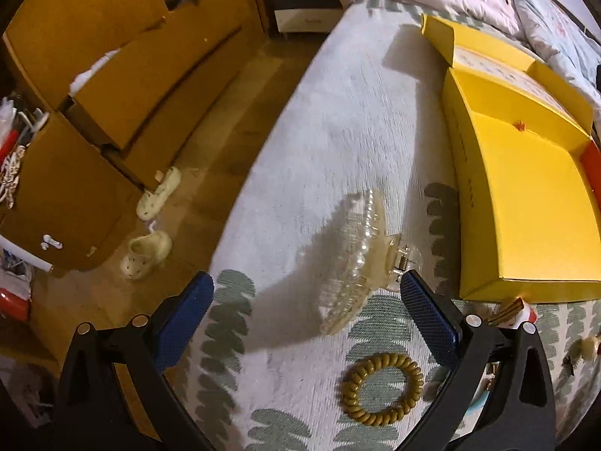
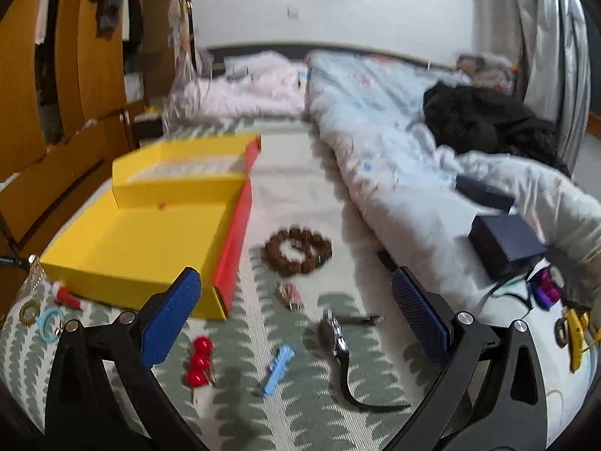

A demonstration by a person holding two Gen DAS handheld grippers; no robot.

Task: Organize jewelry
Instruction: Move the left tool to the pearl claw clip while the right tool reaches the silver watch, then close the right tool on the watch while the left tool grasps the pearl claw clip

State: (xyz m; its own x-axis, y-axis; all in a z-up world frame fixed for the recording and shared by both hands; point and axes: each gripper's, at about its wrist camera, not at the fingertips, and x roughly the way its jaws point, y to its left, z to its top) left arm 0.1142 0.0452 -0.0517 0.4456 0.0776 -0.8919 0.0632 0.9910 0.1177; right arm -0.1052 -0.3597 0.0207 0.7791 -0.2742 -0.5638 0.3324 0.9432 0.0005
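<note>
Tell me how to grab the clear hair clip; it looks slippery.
Probably best: close the left gripper across the hair clip at its hinged handle end by the spring, coming from above. The ribbed toothed body curves, so it would likely slip.

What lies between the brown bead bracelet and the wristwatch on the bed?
In the right wrist view, a small reddish clip lies between the brown bead bracelet and the wristwatch.

No text is showing clearly enough to read in either view. The yellow box [image 1: 526, 203] at the right of the left wrist view is carrying a column of small dark marks down its near side wall and faint print on its raised lid, all too blurred to make out.
</note>
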